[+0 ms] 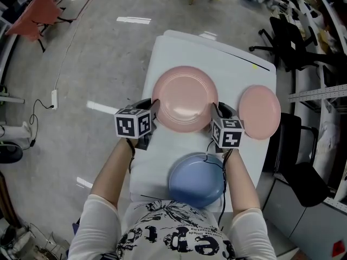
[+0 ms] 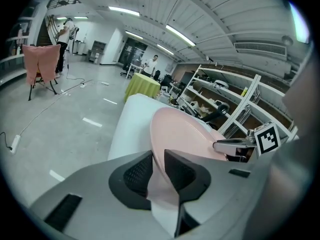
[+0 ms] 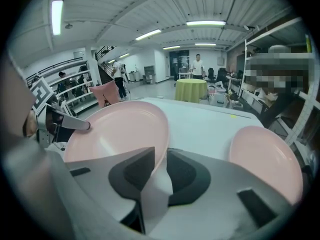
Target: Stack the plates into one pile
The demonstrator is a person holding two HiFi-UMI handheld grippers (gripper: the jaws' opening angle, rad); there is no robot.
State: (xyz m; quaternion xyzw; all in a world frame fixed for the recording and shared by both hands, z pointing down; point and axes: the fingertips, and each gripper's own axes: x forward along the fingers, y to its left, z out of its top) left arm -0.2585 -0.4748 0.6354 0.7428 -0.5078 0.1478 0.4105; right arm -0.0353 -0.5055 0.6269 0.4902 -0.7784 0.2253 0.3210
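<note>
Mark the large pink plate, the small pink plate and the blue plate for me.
large pink plate point(image 1: 186, 99), head view, centre of its well.
small pink plate point(image 1: 260, 111), head view, middle of its face.
blue plate point(image 1: 196, 179), head view, middle of its visible surface.

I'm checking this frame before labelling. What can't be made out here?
- Head view: the left tongs and right tongs cover the rim of the large pink plate where they hold it.
- All views: its underside is hidden, so whether it is off the table is unclear.
- Blue dish: seen only from above, head view; plate or bowl, cannot tell.
- Right gripper view: the gripper body cuts off the near edge of the small pink plate.
</note>
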